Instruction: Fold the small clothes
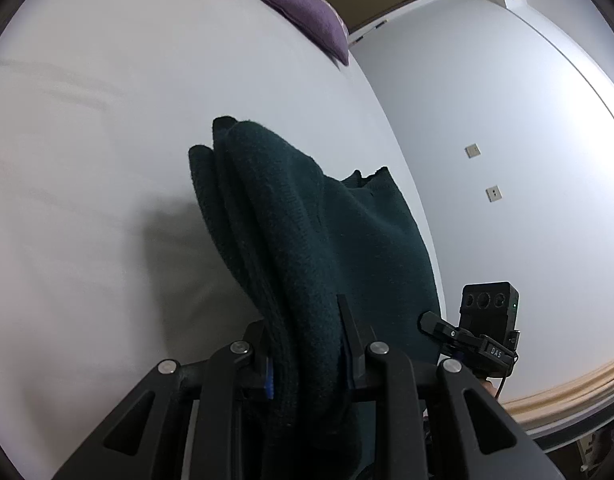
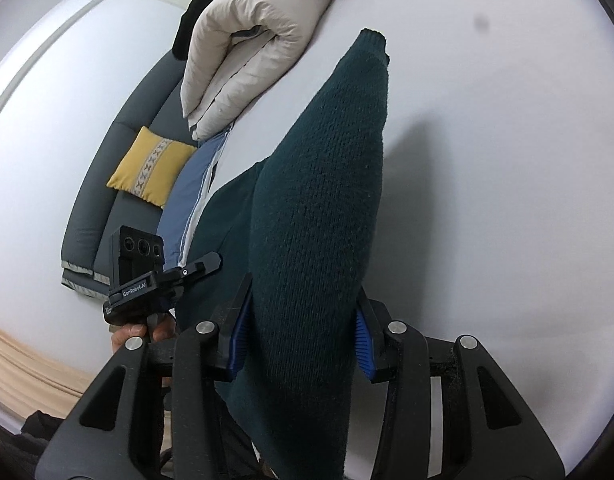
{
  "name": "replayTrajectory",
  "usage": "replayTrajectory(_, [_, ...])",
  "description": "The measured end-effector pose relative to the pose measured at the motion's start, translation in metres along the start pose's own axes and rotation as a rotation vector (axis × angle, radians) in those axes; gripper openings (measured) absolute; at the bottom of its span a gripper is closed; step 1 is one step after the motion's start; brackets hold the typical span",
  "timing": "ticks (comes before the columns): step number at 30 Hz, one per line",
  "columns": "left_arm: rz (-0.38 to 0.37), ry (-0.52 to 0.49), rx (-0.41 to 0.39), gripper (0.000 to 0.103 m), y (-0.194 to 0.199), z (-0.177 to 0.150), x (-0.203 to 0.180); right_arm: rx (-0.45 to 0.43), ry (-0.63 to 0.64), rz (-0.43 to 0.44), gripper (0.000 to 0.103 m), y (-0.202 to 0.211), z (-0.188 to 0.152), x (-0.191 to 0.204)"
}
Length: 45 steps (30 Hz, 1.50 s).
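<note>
Both wrist views angled down, close, sharing sweater point(image 1: 307, 240)

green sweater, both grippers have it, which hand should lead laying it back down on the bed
Left, probably. The left gripper clamps several bunched layers of the green sweater over open white bed; the right gripper grips one thick fold.

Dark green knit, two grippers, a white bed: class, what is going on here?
A person is folding a dark green knitted garment over a white bed, holding a gripper in each hand. The left gripper is clamped on a bunched, layered edge of it, and the right gripper grips another thick part between its blue-padded fingers. The cloth hangs lifted between them, not yet laid flat. A folded cream duvet and a purple cushion lie further up the bed.
</note>
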<state>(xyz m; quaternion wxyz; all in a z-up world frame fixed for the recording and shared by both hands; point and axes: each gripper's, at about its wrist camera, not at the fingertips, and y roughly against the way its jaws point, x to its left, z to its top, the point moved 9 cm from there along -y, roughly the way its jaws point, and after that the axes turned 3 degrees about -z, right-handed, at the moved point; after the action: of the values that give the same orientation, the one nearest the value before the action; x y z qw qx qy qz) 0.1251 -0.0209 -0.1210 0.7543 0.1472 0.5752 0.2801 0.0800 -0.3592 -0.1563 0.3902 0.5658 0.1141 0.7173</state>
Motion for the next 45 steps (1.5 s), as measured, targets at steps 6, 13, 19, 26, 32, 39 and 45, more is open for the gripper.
replayTrajectory(6, [0.053, 0.047, 0.042, 0.026, -0.031, -0.017, 0.034, 0.002, -0.054, -0.021, 0.04, 0.0, -0.022, -0.039])
replayTrajectory(13, [0.034, 0.075, 0.023, 0.028, -0.029, -0.026, 0.056, 0.016, -0.116, 0.01, 0.042, -0.016, -0.037, -0.075])
replayTrajectory(19, [0.048, 0.069, 0.017, 0.028, -0.037, -0.02, 0.051, 0.022, -0.07, -0.024, 0.042, -0.022, -0.035, -0.072])
replayTrajectory(26, [0.079, 0.036, 0.006, 0.027, -0.043, -0.023, 0.039, -0.007, -0.053, -0.021, 0.042, -0.03, -0.023, -0.066])
replayTrajectory(32, [0.08, -0.043, -0.046, 0.026, -0.024, -0.004, 0.005, -0.056, 0.049, -0.027, 0.041, -0.017, -0.009, -0.037])
replayTrajectory(39, [0.144, 0.01, -0.005, 0.027, -0.039, 0.003, 0.043, -0.012, -0.012, -0.025, 0.042, -0.035, 0.002, -0.053])
replayTrajectory(45, [0.106, 0.055, -0.033, 0.036, -0.03, -0.004, 0.057, -0.052, -0.082, 0.027, 0.045, -0.031, -0.002, -0.074])
